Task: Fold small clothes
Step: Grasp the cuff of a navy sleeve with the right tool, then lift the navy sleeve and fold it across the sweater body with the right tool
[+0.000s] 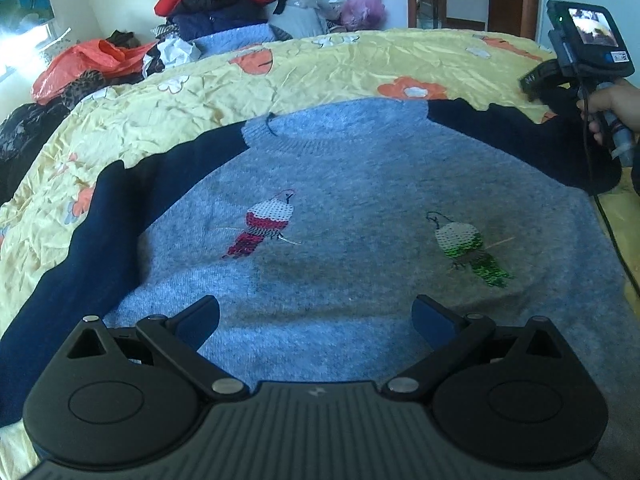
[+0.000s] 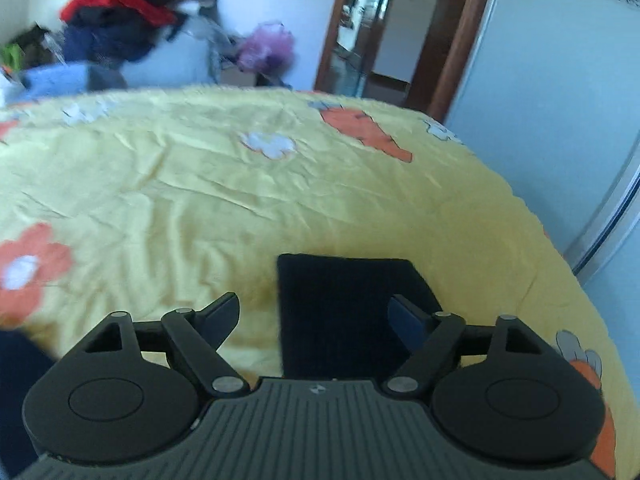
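While a grey knitted sweater lay face up and spread flat across a yellow floral bedsheet, evidently smoothed out ready for folding, the left gripper hovered over its hem at 6 o'clock, jaws released and wide with nothing between them; the garment filled the centre of the left wrist view, its neckband towards 12 o'clock. Two navy sleeves stretched outward, the left-hand sleeve running to 8 o'clock and the other sleeve reaching 2 o'clock, where a person's hand gripped the handle of the right gripper; two sequinned birds decorated the chest, a red bird and a green bird. In the right wrist view, blurred by motion, the right gripper stood over the navy sleeve cuff at 6 o'clock, jaws part open and straddling the cloth without visibly pressing it, probably positioned to take the cuff for the first fold. One heap of unsorted clothes waited beyond the bed at 11 o'clock; one purple mesh pouf sat beside it.
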